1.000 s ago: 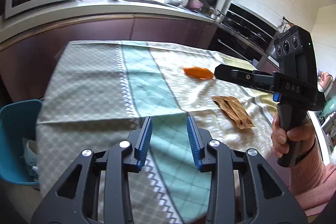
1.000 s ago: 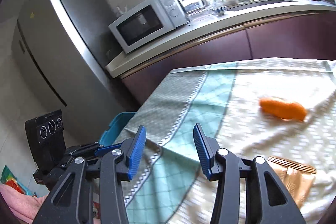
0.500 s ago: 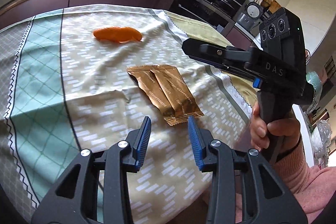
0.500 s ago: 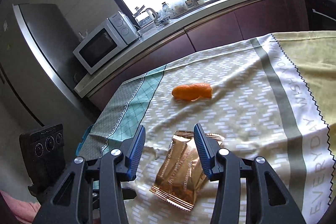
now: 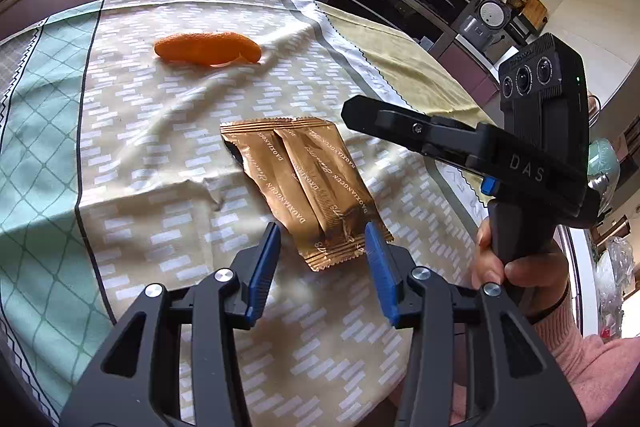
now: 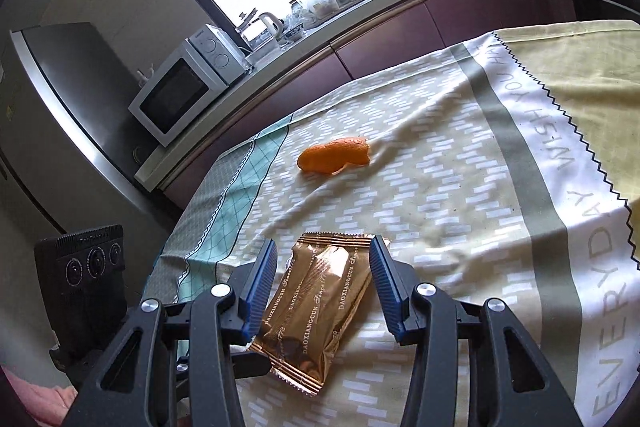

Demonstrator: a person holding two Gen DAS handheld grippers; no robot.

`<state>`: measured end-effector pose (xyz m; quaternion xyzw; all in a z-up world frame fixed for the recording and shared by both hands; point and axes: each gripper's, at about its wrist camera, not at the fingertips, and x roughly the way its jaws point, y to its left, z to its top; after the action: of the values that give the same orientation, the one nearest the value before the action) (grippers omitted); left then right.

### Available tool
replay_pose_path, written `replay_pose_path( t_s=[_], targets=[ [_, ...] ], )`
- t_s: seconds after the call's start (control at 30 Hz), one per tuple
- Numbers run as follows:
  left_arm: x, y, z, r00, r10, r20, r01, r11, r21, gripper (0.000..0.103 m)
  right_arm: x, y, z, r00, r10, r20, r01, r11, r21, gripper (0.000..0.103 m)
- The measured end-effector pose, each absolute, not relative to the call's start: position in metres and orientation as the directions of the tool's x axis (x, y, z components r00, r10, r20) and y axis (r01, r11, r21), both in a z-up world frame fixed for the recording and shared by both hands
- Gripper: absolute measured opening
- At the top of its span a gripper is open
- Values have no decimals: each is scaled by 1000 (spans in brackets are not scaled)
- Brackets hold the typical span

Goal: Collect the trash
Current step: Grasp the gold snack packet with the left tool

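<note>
A flat gold-brown snack wrapper (image 5: pixel 304 183) lies on the patterned tablecloth (image 5: pixel 168 107); it also shows in the right wrist view (image 6: pixel 320 303). An orange peel (image 5: pixel 208 49) lies farther back, also in the right wrist view (image 6: pixel 334 155). My left gripper (image 5: pixel 322 259) is open, its blue pads on either side of the wrapper's near end. My right gripper (image 6: pixel 323 277) is open above the wrapper, with the wrapper showing between its pads. From the left wrist view the right gripper's finger (image 5: pixel 384 119) hovers just right of the wrapper.
A kitchen counter (image 6: pixel 360 7) with a microwave (image 6: pixel 184 87), kettle and sink runs along the far side. A steel fridge (image 6: pixel 52 99) stands at the left. The table's right edge (image 5: pixel 452 195) is close to the wrapper.
Both grippers swung from the table's left side toward the wrapper and closed in on it. The wrapper now lies between both open pairs of pads. Wrapper and peel have not moved.
</note>
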<state>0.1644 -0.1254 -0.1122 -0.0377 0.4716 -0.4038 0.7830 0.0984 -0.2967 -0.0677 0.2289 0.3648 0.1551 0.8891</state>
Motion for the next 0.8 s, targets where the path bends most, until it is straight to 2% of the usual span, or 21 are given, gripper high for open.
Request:
replay_pose_path(
  t_s=[0.07, 0.2, 0.4, 0.5, 0.8],
  targets=[
    [166, -127, -112, 229, -669, -707, 593, 672, -444, 42, 99, -297, -70, 682, 447, -579, -106, 844, 526, 46],
    [171, -131, -115, 218, -676, -704, 582, 669, -463, 24, 101, -298, -72, 678, 452, -579, -108, 841, 530, 46],
    [171, -132, -107, 229, -692, -684, 594, 657, -465, 11, 107, -296, -72, 676, 453, -582, -114, 843, 525, 46],
    [171, -128, -103, 239, -692, -681, 597, 658, -459, 7, 116, -291, -67, 677, 447, -584, -129, 854, 504, 46],
    [166, -104, -90, 291, -673, -680, 592, 685, -424, 5, 168, -288, -62, 688, 396, -608, -126, 890, 437, 46]
  ],
)
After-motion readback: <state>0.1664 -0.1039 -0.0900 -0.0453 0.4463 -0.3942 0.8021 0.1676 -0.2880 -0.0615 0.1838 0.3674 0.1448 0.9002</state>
